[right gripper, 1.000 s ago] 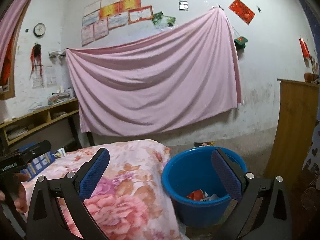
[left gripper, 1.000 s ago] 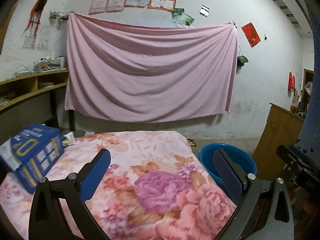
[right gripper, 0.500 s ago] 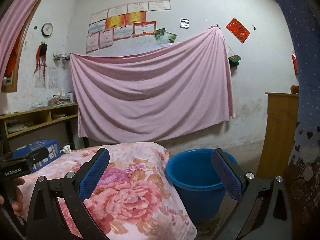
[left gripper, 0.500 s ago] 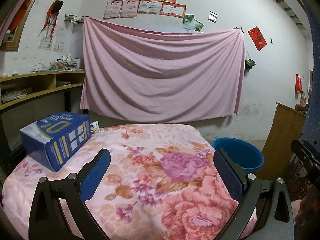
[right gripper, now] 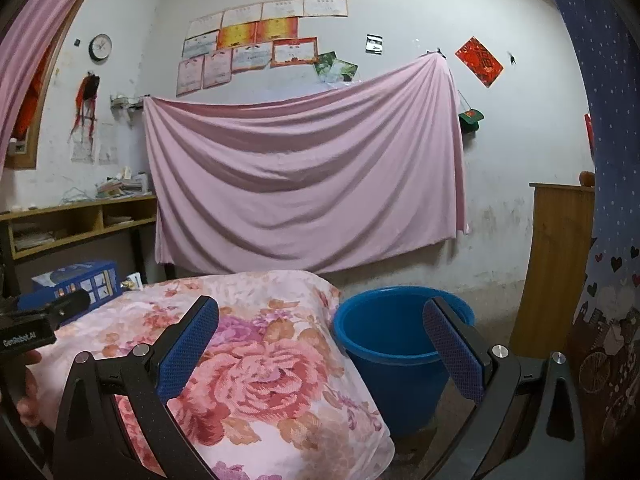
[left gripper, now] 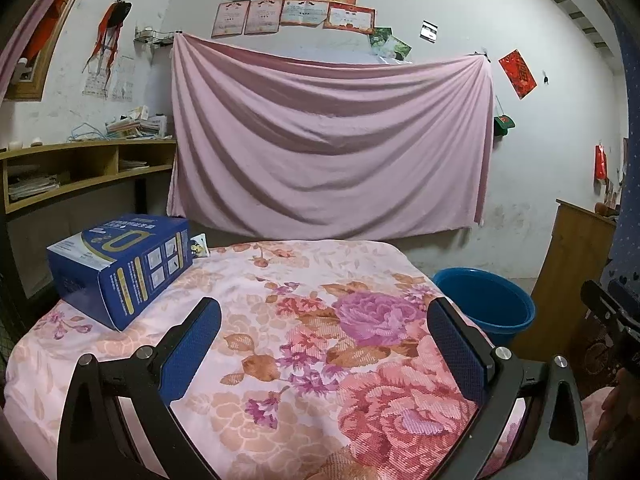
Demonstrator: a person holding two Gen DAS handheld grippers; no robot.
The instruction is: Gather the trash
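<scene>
The left claw (left gripper: 324, 344) hung released and empty above the flowered cloth (left gripper: 304, 344) covering the bench. A blue box (left gripper: 120, 268) lay on the cloth's far left part, with a small packet (left gripper: 199, 246) just behind it. The right claw (right gripper: 320, 346) was also released and empty, near the bench's right edge, with the blue bucket (right gripper: 396, 344) on the floor just beside the bench.

Both wrist views face draped wall, sharing bucket (left gripper: 486, 300).
</scene>
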